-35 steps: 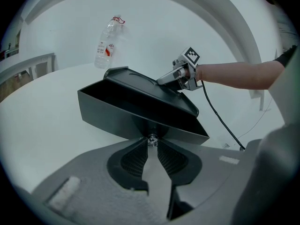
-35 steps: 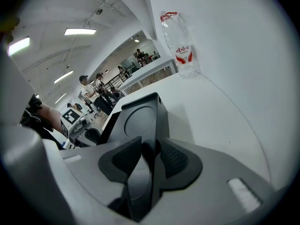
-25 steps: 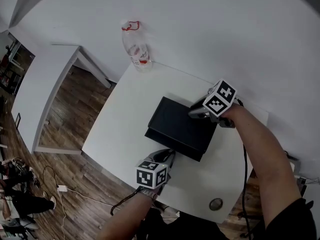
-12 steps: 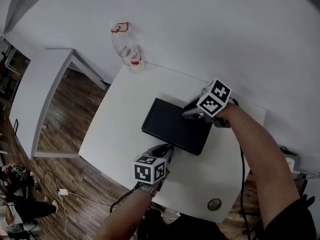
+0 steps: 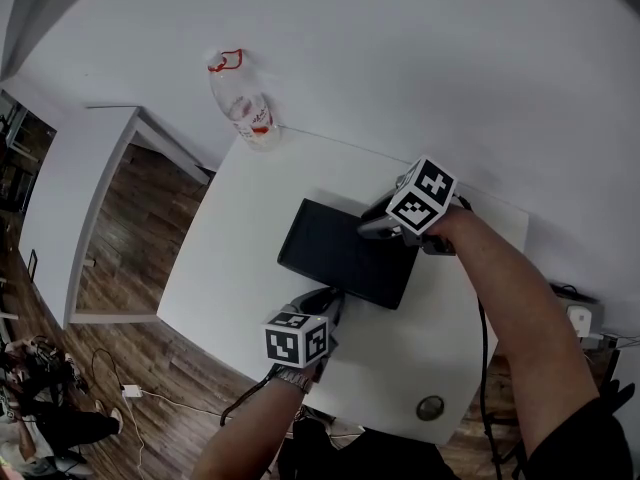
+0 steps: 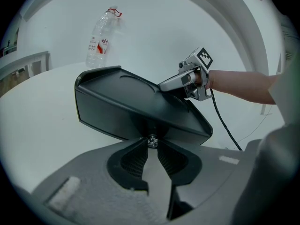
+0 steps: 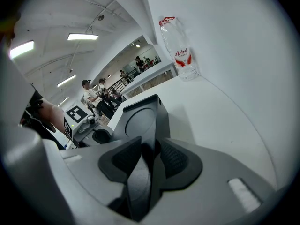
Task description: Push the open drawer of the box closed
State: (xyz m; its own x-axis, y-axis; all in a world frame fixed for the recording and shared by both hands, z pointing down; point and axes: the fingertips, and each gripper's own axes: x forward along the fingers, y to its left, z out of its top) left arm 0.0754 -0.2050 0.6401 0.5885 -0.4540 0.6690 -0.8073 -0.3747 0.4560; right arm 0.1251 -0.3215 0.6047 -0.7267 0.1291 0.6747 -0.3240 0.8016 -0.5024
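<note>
- Box (image 5: 345,253), flat and black, sits mid-table (image 5: 230,278), turned a bit off square to the edges. The drawer (image 6: 117,116) looks about flush from the left gripper view, but I can't swear it's all the way in.
- Left gripper (image 5: 330,300) is at the near side. Its tips are nipped onto the little shiny knob (image 6: 151,141) on the drawer, with only a narrow gap between the pads.
- Right gripper (image 5: 372,226) has the far end, pads clamped either side of the box's edge.
- Table is plain white, pushed against a white wall (image 5: 450,58). Small round disc (image 5: 430,407) near the front corner, well apart from the box.
- Clear bottle (image 5: 243,108) stands at the back corner. Red ring at the cap, red print on the label, too small to read.
- Wood floor (image 5: 130,228) off to the left, with another white desk (image 5: 70,198) on it.
- Right gripper view catches people (image 7: 101,95) way back under strip lights (image 7: 82,36).
- Only other "print" is the black-and-white squares on the cubes (image 5: 297,340).
</note>
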